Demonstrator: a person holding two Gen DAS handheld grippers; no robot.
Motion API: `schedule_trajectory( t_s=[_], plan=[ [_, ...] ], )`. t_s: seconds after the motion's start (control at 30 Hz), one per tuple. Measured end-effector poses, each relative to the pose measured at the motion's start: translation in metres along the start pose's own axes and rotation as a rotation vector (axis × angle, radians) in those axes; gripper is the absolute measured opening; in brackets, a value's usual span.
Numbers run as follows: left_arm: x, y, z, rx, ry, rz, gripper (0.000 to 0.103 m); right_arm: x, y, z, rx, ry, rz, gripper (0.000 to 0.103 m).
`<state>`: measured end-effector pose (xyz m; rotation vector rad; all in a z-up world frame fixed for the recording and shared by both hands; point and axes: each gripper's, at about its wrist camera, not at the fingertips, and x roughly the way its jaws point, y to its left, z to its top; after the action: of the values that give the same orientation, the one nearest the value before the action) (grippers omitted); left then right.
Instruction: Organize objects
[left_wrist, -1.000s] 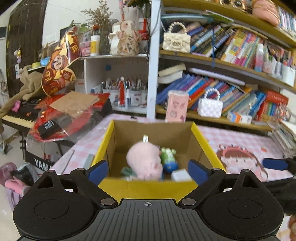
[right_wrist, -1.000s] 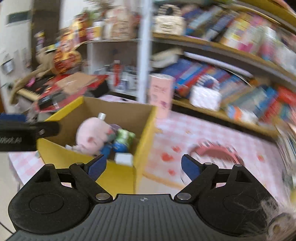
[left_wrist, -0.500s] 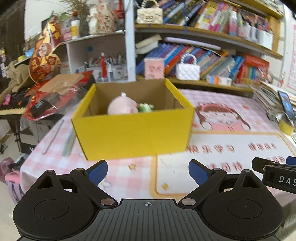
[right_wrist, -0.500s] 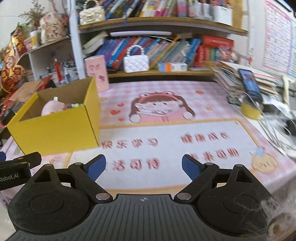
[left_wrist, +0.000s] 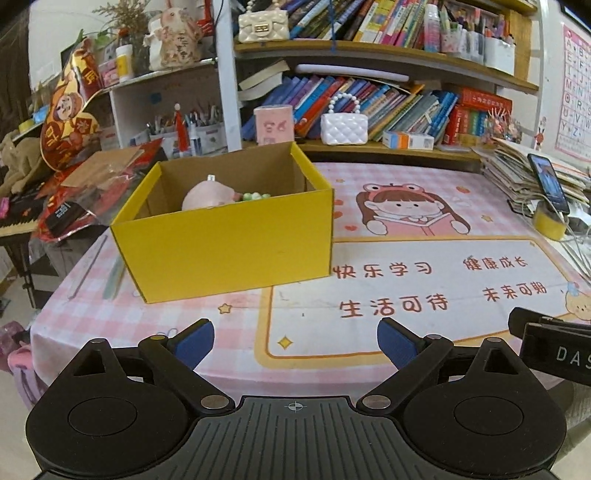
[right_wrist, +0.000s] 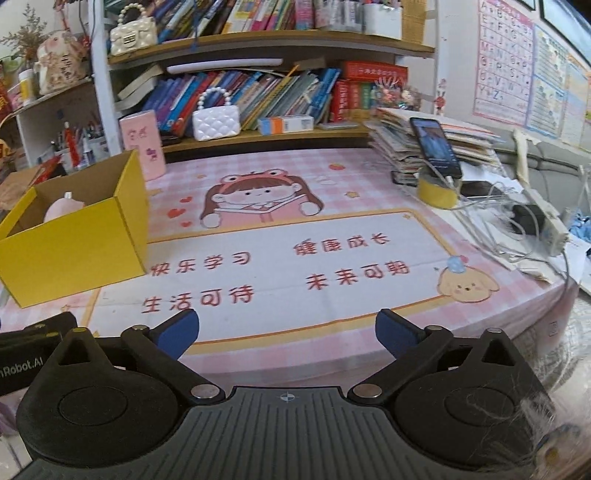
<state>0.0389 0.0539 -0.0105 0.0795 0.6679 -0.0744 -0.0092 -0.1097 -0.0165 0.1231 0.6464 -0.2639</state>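
So the biggest thing here is the table with the pink cartoon mat (left_wrist: 424, 280), stretching out ahead of both grippers. Next down, the yellow cardboard box (left_wrist: 229, 247) sits up and to the left of the left gripper (left_wrist: 295, 345), and further off to the left of the right gripper (right_wrist: 288, 332). Inside it there's a pink plush toy (left_wrist: 207, 197) with something small and green (left_wrist: 255, 195) tucked right beside it, can't tell what exactly. Left gripper's jaws are spread with nothing between them; the right one's jaws are opening, also empty, just mat showing through the gap. My guess on handling: the box is light and stiff-ish but the thin walls would flex, so pinching one wall near a corner or over the top rim seems safest. The plush should be soft, light and squishy, not fragile at all, grab it around the round body. The mat between the grippers looks bare, so sorting seems about done.
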Motion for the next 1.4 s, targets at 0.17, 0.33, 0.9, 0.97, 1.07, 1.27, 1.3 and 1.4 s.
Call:
schedule_trajectory(
  t_s=[0.17,0.33,0.9,0.97,1.07,1.27,1.3,1.4],
  plan=[
    [-0.003,-0.013,0.001,0.016,-0.005,0.017,0.101,-0.001,-0.008,0.001,-0.003,-0.005,-0.011,0.103],
    [-0.005,-0.020,0.000,0.038,-0.007,0.040,0.102,-0.002,-0.008,0.000,-0.001,-0.005,-0.008,0.103],
    [-0.014,-0.018,-0.004,0.045,-0.026,0.053,0.103,-0.013,-0.002,-0.005,-0.034,-0.008,-0.006,0.103],
    [-0.013,-0.017,-0.005,0.044,-0.023,0.053,0.103,-0.013,-0.002,-0.005,-0.037,-0.004,-0.007,0.103],
    [-0.013,-0.015,-0.005,0.049,-0.021,0.058,0.103,-0.012,0.000,-0.006,-0.036,0.004,-0.007,0.103],
    [-0.014,-0.011,-0.006,0.046,-0.019,0.072,0.103,-0.011,0.005,-0.006,-0.050,0.009,-0.006,0.103],
    [-0.014,-0.010,-0.007,0.044,-0.018,0.072,0.103,-0.011,0.005,-0.006,-0.052,0.009,-0.004,0.103],
    [-0.014,-0.009,-0.007,0.044,-0.018,0.076,0.103,-0.011,0.007,-0.006,-0.055,0.009,-0.002,0.103]
  ],
)
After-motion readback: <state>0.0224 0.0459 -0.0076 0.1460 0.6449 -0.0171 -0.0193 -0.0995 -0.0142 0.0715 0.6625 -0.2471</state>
